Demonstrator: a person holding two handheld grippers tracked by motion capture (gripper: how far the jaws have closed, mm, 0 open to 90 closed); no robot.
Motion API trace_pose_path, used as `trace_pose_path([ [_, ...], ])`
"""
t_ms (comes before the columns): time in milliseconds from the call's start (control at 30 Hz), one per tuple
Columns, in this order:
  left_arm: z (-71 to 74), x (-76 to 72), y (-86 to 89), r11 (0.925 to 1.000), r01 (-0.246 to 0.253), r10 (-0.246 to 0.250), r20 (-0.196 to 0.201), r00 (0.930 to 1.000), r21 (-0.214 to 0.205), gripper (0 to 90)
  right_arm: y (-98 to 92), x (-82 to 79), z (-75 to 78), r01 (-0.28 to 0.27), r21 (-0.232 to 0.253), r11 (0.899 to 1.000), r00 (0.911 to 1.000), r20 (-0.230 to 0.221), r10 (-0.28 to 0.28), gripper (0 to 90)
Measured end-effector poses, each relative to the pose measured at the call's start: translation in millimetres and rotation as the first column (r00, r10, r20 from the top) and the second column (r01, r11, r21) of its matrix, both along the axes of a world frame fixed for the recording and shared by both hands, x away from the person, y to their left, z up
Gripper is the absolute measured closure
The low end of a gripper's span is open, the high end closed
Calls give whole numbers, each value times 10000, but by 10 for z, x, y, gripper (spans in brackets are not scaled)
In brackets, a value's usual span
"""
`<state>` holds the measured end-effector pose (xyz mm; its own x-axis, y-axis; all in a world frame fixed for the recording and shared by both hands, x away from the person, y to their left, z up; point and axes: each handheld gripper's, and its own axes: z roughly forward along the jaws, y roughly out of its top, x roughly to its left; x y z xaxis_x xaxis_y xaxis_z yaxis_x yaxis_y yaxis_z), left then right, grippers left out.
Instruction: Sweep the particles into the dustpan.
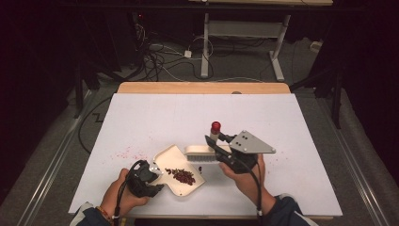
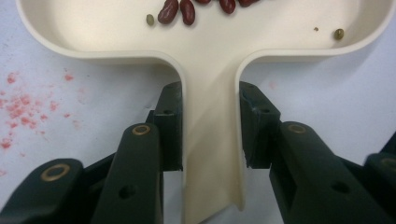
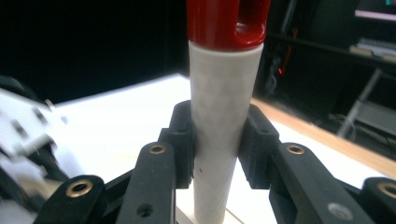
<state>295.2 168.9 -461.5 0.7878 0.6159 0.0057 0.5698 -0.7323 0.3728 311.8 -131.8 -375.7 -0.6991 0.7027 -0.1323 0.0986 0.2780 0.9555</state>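
A cream dustpan [image 1: 170,159] lies on the white table, with several dark red beans [image 1: 182,175] in its tray. My left gripper [image 1: 151,173] is shut on the dustpan's handle [image 2: 211,140], its pads pressing both sides. More beans [image 2: 177,10] show at the top of the left gripper view. My right gripper [image 1: 217,143] is shut on the white handle [image 3: 220,121] of a small brush [image 1: 201,153]; the handle ends in a red cap [image 3: 228,21]. The brush's bristle head rests at the dustpan's right edge, with its red-tipped handle [image 1: 215,126] pointing away from me.
Pink-red crumbs [image 1: 126,153] are scattered on the white table [image 1: 291,122] left of the dustpan; they also show as specks [image 2: 18,109] beside the left jaws. A wooden edge [image 1: 202,87] runs along the table's far side. Cables and desk legs lie on the floor beyond.
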Motion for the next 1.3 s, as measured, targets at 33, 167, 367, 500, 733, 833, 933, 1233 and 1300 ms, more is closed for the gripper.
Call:
trace_pose_path([
  [33,1,-2,-3,10000,-3,3,4,10000,14,636,-75,-4,-18,123,-72,9999,9999,-83,-123,702],
  [167,3,-3,-23,9999,10,-10,39,10000,105,636,-271,-32,-62,490,-330,9983,9988,-64,-492,701],
  [367,10,4,-71,9999,19,-20,56,10000,151,636,-107,-168,-100,-213,-362,9991,9994,-291,202,700],
  [500,1,7,-63,10000,11,-11,31,10000,72,636,20,-255,-66,-793,46,9968,9959,-440,794,701],
  [733,-3,6,-44,10000,20,-20,9,10000,-23,636,-35,-263,26,-714,166,9973,9974,-48,715,701],
  [833,-3,5,-44,10000,11,-11,7,10000,-21,636,-128,-242,58,-554,168,9983,9985,36,553,701],
  [933,-4,4,-46,10000,-10,11,10,10000,-16,636,-195,-207,62,-424,139,9990,9991,-62,425,701],
  [1233,-9,8,-44,9997,-159,158,-17,9999,-173,635,25,-301,-29,-1510,-359,9879,9875,-514,1490,701],
  [1300,-12,12,-33,9995,-170,169,-42,9998,-251,635,60,-331,-19,-1610,-317,9865,9864,-396,1597,700],
])
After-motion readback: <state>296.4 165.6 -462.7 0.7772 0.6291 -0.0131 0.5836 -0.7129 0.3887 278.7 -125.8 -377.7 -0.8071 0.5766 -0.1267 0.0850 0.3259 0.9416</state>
